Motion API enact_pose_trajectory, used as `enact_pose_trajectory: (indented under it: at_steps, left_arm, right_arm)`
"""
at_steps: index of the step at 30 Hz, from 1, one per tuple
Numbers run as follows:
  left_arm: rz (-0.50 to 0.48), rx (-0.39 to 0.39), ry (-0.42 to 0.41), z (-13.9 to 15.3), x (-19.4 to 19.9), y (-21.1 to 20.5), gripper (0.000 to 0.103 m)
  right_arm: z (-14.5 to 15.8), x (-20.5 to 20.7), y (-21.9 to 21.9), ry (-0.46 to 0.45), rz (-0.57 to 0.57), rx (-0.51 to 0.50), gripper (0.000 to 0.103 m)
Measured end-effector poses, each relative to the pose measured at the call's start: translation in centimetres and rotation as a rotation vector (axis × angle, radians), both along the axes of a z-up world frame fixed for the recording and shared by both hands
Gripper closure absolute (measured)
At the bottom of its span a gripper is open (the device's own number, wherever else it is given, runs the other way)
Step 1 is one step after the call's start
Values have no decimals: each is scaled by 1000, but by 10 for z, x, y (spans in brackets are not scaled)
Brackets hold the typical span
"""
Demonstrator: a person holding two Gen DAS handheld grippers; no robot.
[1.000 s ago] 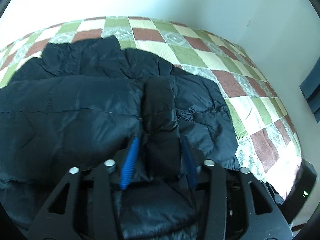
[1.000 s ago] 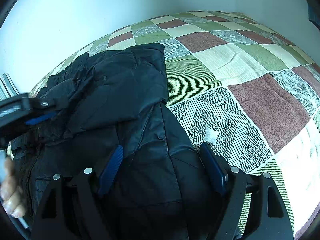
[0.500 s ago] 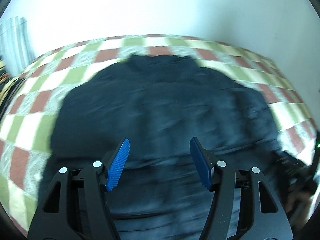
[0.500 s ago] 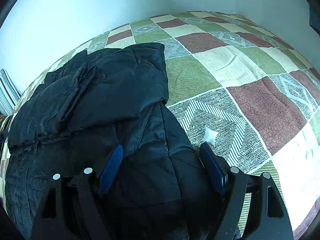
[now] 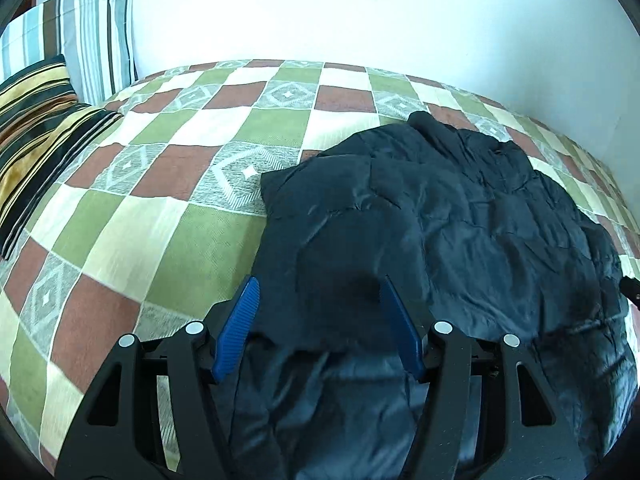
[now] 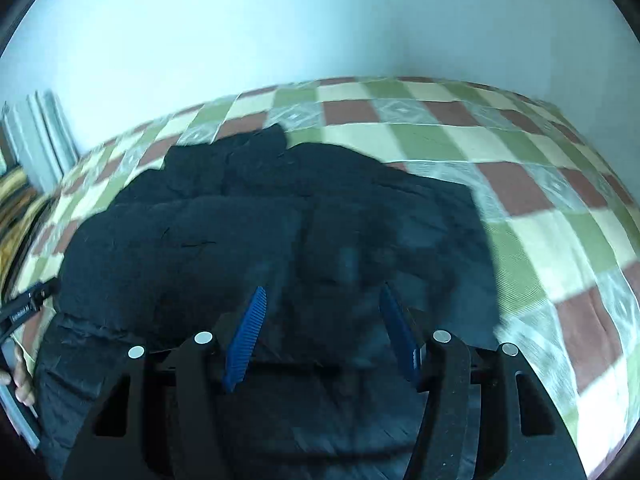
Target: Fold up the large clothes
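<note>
Both sets of jaws stand wide apart with nothing pinched: the left gripper (image 5: 318, 322) straddles the near left edge of the dark padded jacket (image 5: 440, 220), and the right gripper (image 6: 322, 330) hovers over its near middle, fabric merely lying between the blue pads. The jacket lies bunched and partly doubled over on the checked bedspread (image 5: 168, 184), collar end toward the wall. Judging by this, the spread jaws are placed to take the near hem for another fold.

Bed (image 5: 168, 216) with checked green, brown and cream cover, dark padded jacket (image 5: 460, 232) lying crumpled on it, striped pillows (image 5: 36, 120) at its far left end
</note>
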State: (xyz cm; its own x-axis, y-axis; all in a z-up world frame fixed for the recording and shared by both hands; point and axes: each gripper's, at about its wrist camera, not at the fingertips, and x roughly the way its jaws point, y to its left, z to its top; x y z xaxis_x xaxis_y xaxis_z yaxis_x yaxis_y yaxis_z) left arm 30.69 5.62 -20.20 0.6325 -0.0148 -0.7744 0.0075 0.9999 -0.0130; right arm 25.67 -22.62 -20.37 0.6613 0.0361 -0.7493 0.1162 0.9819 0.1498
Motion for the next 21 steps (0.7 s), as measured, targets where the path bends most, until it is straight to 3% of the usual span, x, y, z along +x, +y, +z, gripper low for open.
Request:
enact_pose_trajectory:
  at_steps: [4,7,12,15,18,21]
  left_arm:
    - [-8,22,57,-24,15,-1,40]
    - [-29,38,97,-43,22,-3,40]
    - [-38,72,91,-38,20,-7,42]
    - [-32,31,58,-17,13,-9,42]
    - [-61,5,18,-3,18,-28,41]
    - [-94,20,14,-6,38,-56,41]
  right_arm:
    - [-38,30,5,123,17,-46,44]
    - [-60,35,-8,142,26,43,43]
    - [-42,30,-2,139,17,11,42]
    - [-15,23,-2,58,-5,25,42]
    - [0,39,2,21,1,4,40]
    - [-6,66,8,35,0,-23,40]
